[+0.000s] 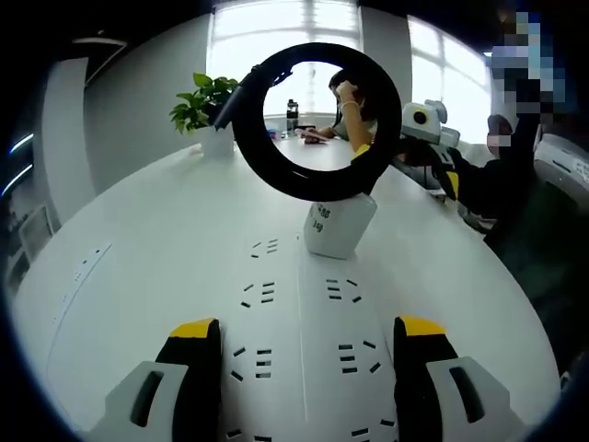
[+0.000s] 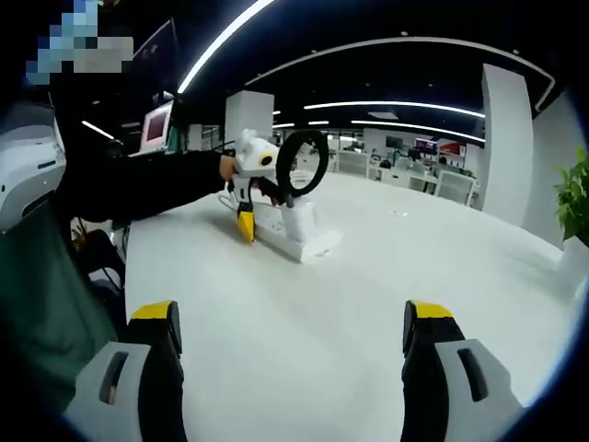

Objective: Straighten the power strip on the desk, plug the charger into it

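Observation:
A white power strip [image 1: 304,313] runs away from me between my left gripper's [image 1: 306,328] yellow-tipped jaws, which press on its two long sides. A white charger [image 1: 339,226] stands plugged into the strip's far end, and its black cable [image 1: 317,120] curls up in a loop above it. My right gripper [image 1: 405,166] hovers at the far right, apart from the charger. In the right gripper view, my right gripper [image 2: 290,327] is open over bare table with nothing between its jaws. Further off there, the left gripper [image 2: 250,216] sits at the near end of the power strip [image 2: 308,247], with the charger [image 2: 297,221] and cable loop [image 2: 304,161].
The white table [image 1: 138,249] is broad. At its far end stand a potted plant [image 1: 204,101] and a bottle [image 1: 292,115], with a seated person [image 1: 354,106] behind. A person's dark sleeve [image 2: 147,184] reaches in from the left. Another plant [image 2: 575,198] sits at the right edge.

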`<control>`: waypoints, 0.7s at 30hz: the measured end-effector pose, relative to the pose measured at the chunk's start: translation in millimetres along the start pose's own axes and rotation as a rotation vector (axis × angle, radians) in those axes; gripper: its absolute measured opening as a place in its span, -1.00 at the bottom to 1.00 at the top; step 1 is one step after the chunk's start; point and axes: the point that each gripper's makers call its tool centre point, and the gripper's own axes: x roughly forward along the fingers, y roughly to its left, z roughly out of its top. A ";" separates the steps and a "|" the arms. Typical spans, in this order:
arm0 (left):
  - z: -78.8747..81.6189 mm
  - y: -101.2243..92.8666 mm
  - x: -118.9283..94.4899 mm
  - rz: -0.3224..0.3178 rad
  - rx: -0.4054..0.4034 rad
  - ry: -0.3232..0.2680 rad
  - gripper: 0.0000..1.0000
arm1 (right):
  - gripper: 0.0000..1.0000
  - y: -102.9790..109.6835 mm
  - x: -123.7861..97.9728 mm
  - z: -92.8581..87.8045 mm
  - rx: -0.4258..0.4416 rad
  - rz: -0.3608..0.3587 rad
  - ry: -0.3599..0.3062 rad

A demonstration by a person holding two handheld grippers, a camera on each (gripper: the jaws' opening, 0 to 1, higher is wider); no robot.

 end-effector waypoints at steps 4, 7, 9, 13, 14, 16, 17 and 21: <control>-0.8 -1.4 -1.8 -0.001 -0.003 -0.006 0.55 | 0.99 1.9 -0.5 -0.1 -0.003 0.000 -0.001; -1.3 -3.0 -2.8 0.002 -0.006 -0.009 0.55 | 0.99 3.8 -0.8 0.6 -0.002 0.003 -0.004; -1.7 -4.2 -3.3 0.003 -0.008 -0.010 0.55 | 0.99 4.9 -0.8 0.6 -0.006 0.002 -0.002; -2.2 -6.3 -3.9 0.003 -0.008 -0.011 0.55 | 0.99 8.2 -1.0 0.5 -0.012 0.009 0.001; -2.4 -6.7 -4.1 0.004 -0.008 -0.011 0.55 | 0.99 8.4 -1.2 0.3 -0.012 0.008 0.003; -2.6 -8.6 -4.4 0.003 -0.008 -0.013 0.55 | 0.99 8.9 -1.5 0.1 -0.012 0.009 0.002; -2.7 -9.1 -4.6 0.003 -0.008 -0.013 0.55 | 0.99 9.0 -1.7 -0.2 -0.013 0.009 0.004; -2.9 -10.9 -5.5 -0.004 -0.007 -0.020 0.54 | 0.99 9.5 -2.0 -0.5 -0.017 0.007 0.004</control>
